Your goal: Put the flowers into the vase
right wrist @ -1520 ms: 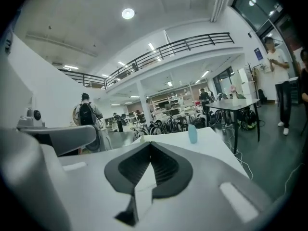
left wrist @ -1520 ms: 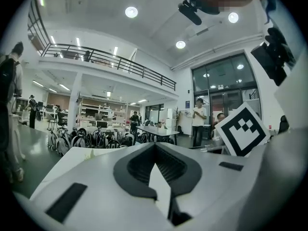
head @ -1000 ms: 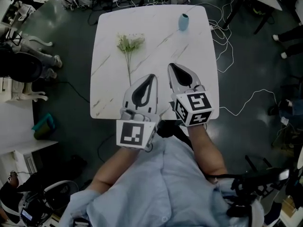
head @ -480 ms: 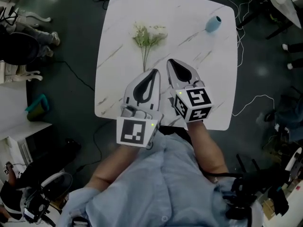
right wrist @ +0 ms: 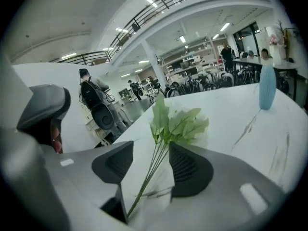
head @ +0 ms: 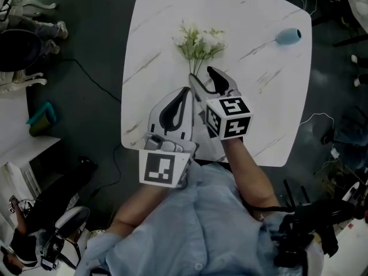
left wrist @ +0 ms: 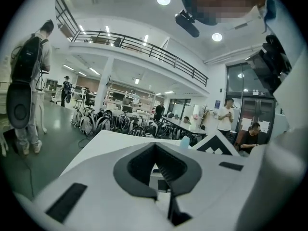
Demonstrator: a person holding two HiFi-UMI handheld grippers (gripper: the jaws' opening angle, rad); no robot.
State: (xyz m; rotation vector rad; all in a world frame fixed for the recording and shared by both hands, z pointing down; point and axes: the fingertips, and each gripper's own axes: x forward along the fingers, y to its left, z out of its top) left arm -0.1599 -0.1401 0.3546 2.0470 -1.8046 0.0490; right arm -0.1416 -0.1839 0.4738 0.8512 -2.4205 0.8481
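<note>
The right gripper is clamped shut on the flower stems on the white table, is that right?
Not quite: the right gripper is open, its jaws having just opened, with the flower stems between them on the white table, as the right gripper view shows.

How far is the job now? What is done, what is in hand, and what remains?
Done: nothing yet. The flowers lie on the table; the vase stands apart, without flowers. In hand: the right gripper has just been opening its jaws, with the stems between them, not pinched. The left gripper is shut, empty. Left: grip, lift, put into the vase.
</note>
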